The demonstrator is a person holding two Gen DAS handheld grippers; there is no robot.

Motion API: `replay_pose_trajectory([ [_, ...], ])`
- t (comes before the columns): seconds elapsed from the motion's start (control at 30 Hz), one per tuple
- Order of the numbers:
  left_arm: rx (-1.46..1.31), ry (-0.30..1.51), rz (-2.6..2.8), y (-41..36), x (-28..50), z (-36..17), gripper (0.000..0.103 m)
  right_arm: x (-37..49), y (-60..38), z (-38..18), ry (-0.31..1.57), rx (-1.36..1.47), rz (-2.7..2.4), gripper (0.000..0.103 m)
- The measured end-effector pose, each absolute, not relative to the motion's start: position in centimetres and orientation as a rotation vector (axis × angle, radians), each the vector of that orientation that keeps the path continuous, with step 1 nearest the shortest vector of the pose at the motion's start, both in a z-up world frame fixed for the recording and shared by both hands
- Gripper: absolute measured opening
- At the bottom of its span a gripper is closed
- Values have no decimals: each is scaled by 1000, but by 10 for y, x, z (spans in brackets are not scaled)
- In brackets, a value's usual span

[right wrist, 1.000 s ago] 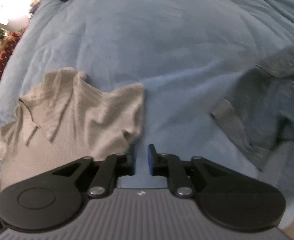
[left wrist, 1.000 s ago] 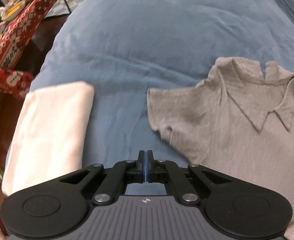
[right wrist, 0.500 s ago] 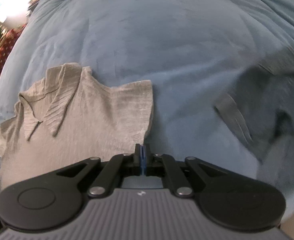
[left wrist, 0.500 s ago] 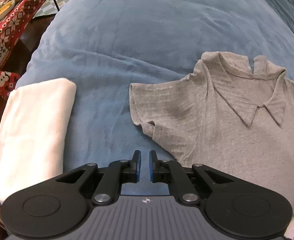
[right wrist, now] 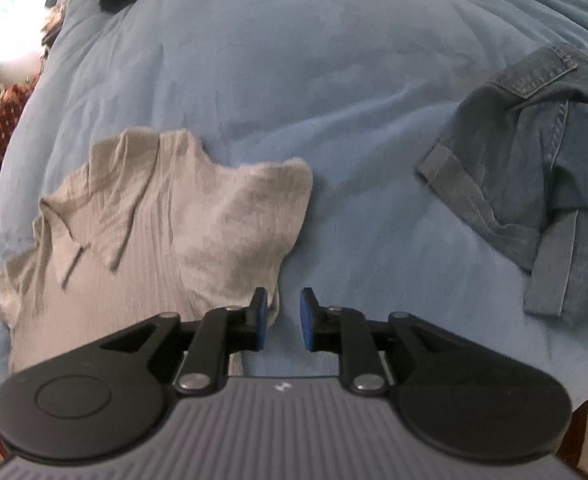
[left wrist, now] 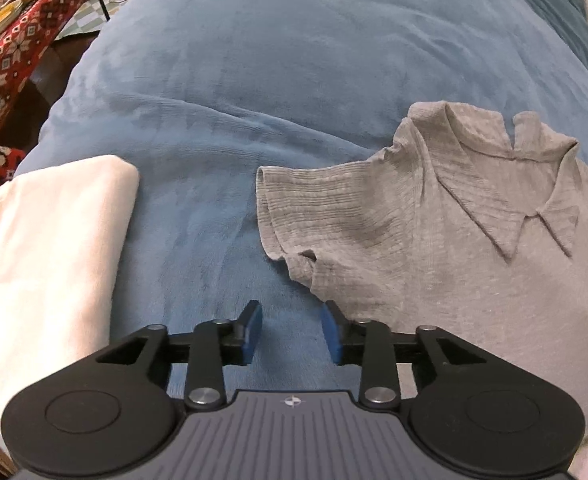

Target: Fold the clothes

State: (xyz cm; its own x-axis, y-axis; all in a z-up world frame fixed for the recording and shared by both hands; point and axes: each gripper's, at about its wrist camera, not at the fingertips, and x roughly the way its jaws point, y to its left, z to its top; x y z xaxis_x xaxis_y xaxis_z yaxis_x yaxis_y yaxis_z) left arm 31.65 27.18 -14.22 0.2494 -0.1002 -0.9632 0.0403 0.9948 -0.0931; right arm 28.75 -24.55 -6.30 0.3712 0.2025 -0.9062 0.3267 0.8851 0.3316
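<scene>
Left gripper [left wrist: 291, 330]: bottom centre of the left wrist view; jaws have just been opening and stand partly apart, with only blue blanket between the pads.
Right gripper [right wrist: 282, 318]: bottom centre of the right wrist view; jaws have just been opening to a narrow gap; the shirt's edge lies just behind the left finger, contact hard to tell.
Grey collared shirt [left wrist: 446, 236]: flat on the blanket, right of the left gripper, cut off at the right and lower frame edges.
White folded cloth [left wrist: 49, 248]: left edge, partly cut off.
Blue blanket [left wrist: 294, 80]: fills both views.
Denim garment [right wrist: 534, 168]: crumpled, right side, cut off.
Red patterned cloth [left wrist: 9, 44]: upper left corner; the items on it are too small to make out.
</scene>
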Motion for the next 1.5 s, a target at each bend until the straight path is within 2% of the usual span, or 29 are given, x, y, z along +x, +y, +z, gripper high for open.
replay_pose_trajectory([
  [0.13, -61, 1286, -145, 270, 327, -153, 38, 284, -242, -63, 1212, 505, -82, 20],
  [0.2, -56, 1271, -185, 268, 331, -157, 26, 283, -241, -62, 1215, 492, -80, 21],
  [0.23, -45, 1272, -215, 265, 332, -158, 6, 283, -241, -61, 1216, 487, -79, 21],
  [0.27, -23, 1268, -234, 260, 332, -156, 6, 284, -241, -60, 1216, 482, -78, 21],
  [0.43, 108, 1180, -320, 234, 327, -131, 6, 283, -242, -59, 1218, 481, -72, 22],
  [0.6, 188, 1111, -389, 209, 331, -127, 19, 281, -234, -69, 1237, 500, -61, 22],
  [0.67, 237, 1110, -413, 200, 332, -129, 29, 281, -231, -69, 1239, 498, -50, 22],
  [0.83, 255, 1123, -361, 208, 330, -134, 37, 279, -229, -65, 1240, 480, -43, 25],
  [1.1, 62, 1193, -264, 256, 311, -131, 36, 280, -232, -66, 1243, 497, -44, 28],
  [1.5, 431, 1172, -519, 224, 314, -154, 33, 286, -223, -69, 1263, 484, -28, 28],
])
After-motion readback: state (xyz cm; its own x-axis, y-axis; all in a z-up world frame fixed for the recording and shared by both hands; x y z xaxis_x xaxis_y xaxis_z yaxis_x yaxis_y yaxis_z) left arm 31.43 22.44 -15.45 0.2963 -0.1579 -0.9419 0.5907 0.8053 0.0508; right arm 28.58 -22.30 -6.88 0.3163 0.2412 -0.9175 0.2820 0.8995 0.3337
